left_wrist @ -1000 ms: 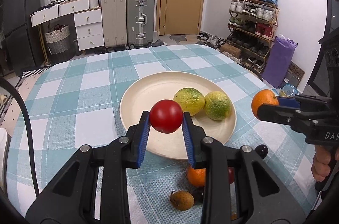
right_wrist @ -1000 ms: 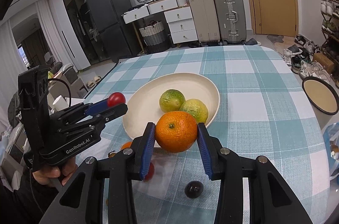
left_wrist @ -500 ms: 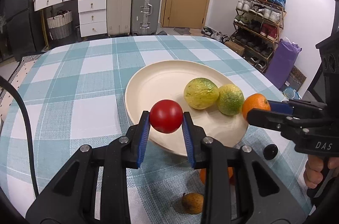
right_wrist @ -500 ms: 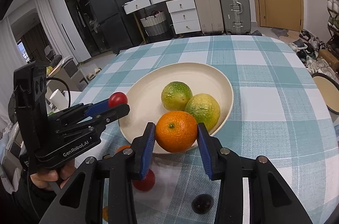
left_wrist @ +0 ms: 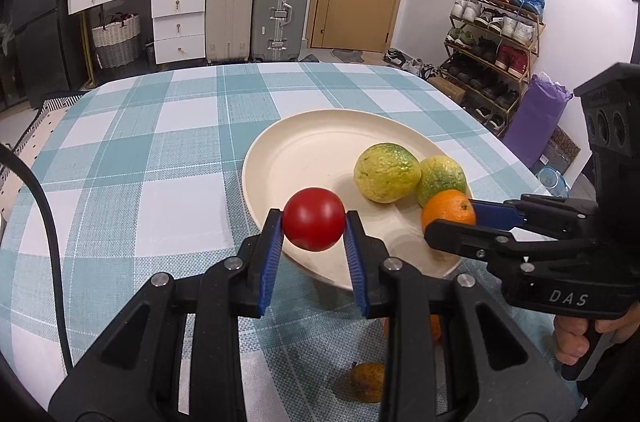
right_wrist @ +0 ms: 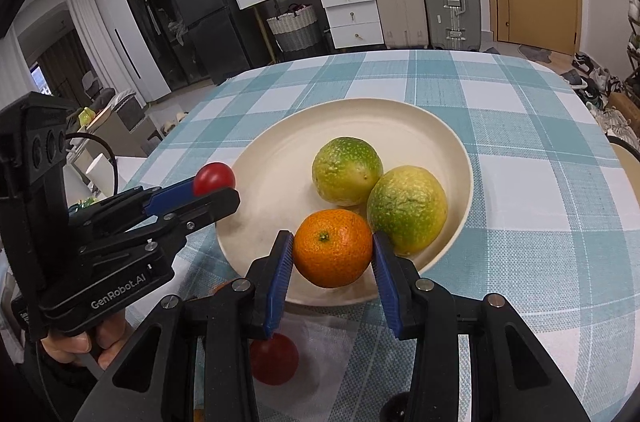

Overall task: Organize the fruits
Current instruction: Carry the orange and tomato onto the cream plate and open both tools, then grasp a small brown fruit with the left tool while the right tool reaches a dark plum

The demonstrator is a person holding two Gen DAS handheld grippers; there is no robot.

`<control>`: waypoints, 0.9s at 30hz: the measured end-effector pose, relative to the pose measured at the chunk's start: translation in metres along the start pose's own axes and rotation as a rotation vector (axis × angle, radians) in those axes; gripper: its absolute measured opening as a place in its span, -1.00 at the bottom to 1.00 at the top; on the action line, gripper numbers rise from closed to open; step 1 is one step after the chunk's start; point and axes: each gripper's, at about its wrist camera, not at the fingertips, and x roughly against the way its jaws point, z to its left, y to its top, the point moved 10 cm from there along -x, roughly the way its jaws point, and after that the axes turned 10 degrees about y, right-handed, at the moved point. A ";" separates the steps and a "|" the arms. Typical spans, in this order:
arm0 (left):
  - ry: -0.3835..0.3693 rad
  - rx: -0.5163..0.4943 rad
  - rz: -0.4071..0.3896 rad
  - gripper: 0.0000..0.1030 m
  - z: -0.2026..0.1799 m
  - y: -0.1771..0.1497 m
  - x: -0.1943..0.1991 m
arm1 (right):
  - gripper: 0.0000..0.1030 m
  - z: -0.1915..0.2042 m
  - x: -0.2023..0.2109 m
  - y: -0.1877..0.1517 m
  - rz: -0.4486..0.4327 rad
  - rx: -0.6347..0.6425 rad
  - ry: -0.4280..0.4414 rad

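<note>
Left wrist view: our left claw (left_wrist: 314, 234) clamped on red fruit (left_wrist: 314, 224), pads at its widest girth, over plate (left_wrist: 304, 150) rim at 7 o'clock. Right claw (right_wrist: 332, 254) clamped on orange (right_wrist: 333, 248), over plate at 6 o'clock, just beside two green-yellow fruits (right_wrist: 346, 171). We judge both round, light, smooth, apt to roll; red one likely soft, bruises under squeeze. More fruit loose on counter (left_wrist: 160, 150).

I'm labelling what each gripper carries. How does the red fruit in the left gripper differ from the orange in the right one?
The red fruit is smooth, glossy and smaller; the orange is larger, with dimpled skin and a green stem scar. The red fruit hangs at the plate's near rim; the orange hangs over the plate, beside the two green-yellow fruits. Both are round and clamped between blue-padded jaws.
</note>
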 end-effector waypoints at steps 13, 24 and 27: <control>0.011 -0.011 -0.008 -0.46 -0.002 0.000 0.003 | -0.21 -0.022 -0.013 0.006 0.013 -0.002 -0.078; 0.018 -0.001 0.004 -0.45 -0.001 -0.005 0.009 | 0.46 -0.022 0.010 0.012 -0.047 0.032 -0.131; 0.004 0.012 -0.001 -0.26 -0.001 -0.005 0.016 | 0.65 -0.021 0.024 0.008 -0.060 0.031 -0.136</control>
